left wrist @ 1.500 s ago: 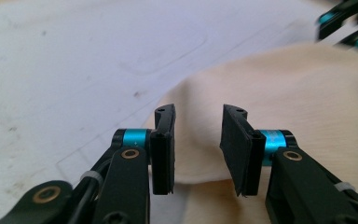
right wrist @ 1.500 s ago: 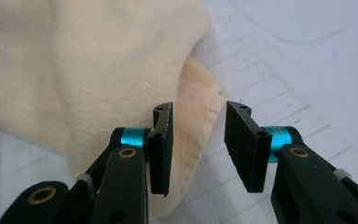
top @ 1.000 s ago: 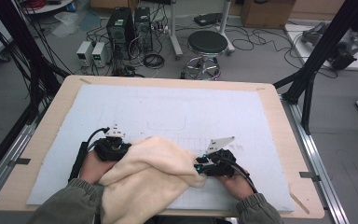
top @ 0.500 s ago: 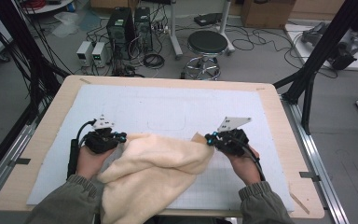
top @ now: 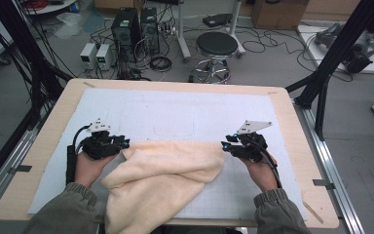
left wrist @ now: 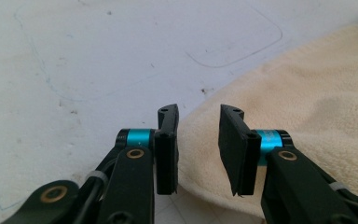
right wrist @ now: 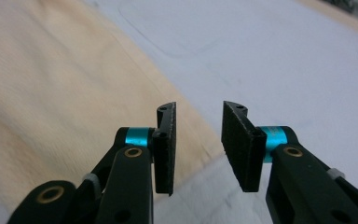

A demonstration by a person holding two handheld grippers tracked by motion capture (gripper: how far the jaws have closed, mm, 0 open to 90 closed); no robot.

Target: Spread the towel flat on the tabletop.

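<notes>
Cream towel (top: 163, 183) lies rumpled on white mat (top: 175, 107) w/ near part hanging off table edge, L gripper (top: 124, 144) & R gripper (top: 224, 146) at its far corners, jaws just opened, nothing between; risk: overhang's weight may drag towel off

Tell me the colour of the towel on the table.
Pale cream-yellow, plain, no pattern. The towel shows best in the high view.
</notes>
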